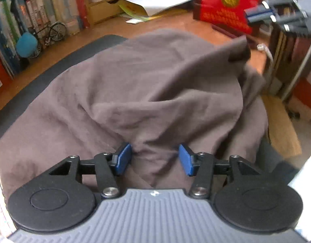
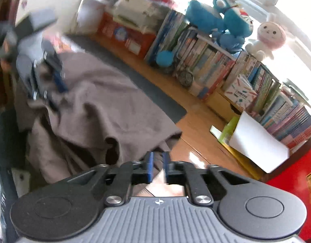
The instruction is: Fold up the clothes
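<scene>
Left claw (image 1: 155, 159) wide open over rumpled brown garment (image 1: 135, 93) on desk (image 1: 78, 46); right claw (image 2: 157, 167) narrowly apart, gripping nothing.

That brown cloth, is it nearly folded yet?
Not nearly. The brown cloth lies rumpled over the dark mat, with no neat fold showing. The left gripper stands open over a bunched ridge, gripping nothing. Smoothing and folding all seem left.

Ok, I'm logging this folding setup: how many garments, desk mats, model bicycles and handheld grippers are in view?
Brown garment: 1
Dark desk mat: 1
Model bicycle: 1
Grippers: 2, the left gripper and the right gripper
Total: 5
</scene>
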Available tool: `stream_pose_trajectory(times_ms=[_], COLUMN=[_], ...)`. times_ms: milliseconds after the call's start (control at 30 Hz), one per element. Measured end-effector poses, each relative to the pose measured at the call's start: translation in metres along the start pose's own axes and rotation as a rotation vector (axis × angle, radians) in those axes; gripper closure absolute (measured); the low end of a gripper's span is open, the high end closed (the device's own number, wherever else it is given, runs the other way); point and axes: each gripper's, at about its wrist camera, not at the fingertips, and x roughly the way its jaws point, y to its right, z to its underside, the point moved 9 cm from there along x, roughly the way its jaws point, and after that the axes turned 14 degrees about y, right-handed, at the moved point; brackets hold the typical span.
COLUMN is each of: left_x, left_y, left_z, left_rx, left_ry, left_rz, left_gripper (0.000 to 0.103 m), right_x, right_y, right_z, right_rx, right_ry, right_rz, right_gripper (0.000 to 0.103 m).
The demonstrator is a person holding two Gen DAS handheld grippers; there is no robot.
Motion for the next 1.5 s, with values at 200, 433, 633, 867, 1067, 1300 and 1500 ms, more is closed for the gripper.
stream_pose_trajectory(times_ms=[200, 433, 633, 867, 1067, 1300, 1500], left_x=[-0.023, -0.032, 0.027, 0.038, 0.048, 0.045, 0.031], left_y=[0.011, 0.011, 0.033, 0.057, 0.052, 0.063, 0.053], left_z=[0.012, -0.047, -0.047, -0.028, -0.036, -0.03, -0.04], left_rx=[0.005, -0.029, -0.102, -0.033, -0.121, -0.079, -0.145], left_ry=[-0.035, 0.13, 0.051, 0.002, 0.002, 0.015, 0.058], left_rz=[0.052, 0.027, 0.156, 0.191, 0.239, 0.253, 0.241], left_gripper=[0.046, 0.043, 0.042, 0.032, 0.031, 0.028, 0.028], right_x=[0.018, 0.08, 0.152, 0.201, 0.193, 0.175, 0.167], right_y=[-0.032, 0.082, 0.109, 0.092, 0.088, 0.145, 0.127], right_z=[0.001, 0.018, 0.049, 0.067, 0.044, 0.018, 0.037], right_rx=[-0.067, 0.883, 1.255, 1.311, 1.177, 1.087, 1.101], right_ry=[0.048, 0.022, -0.052, -0.152, -0.11, 0.022, 0.016], right_rz=[-0.111, -0.003, -0.094, -0.146, -0.145, -0.027, -0.11], right_gripper=[0.032, 0.012, 0.026, 0.085, 0.096, 0.096, 0.086])
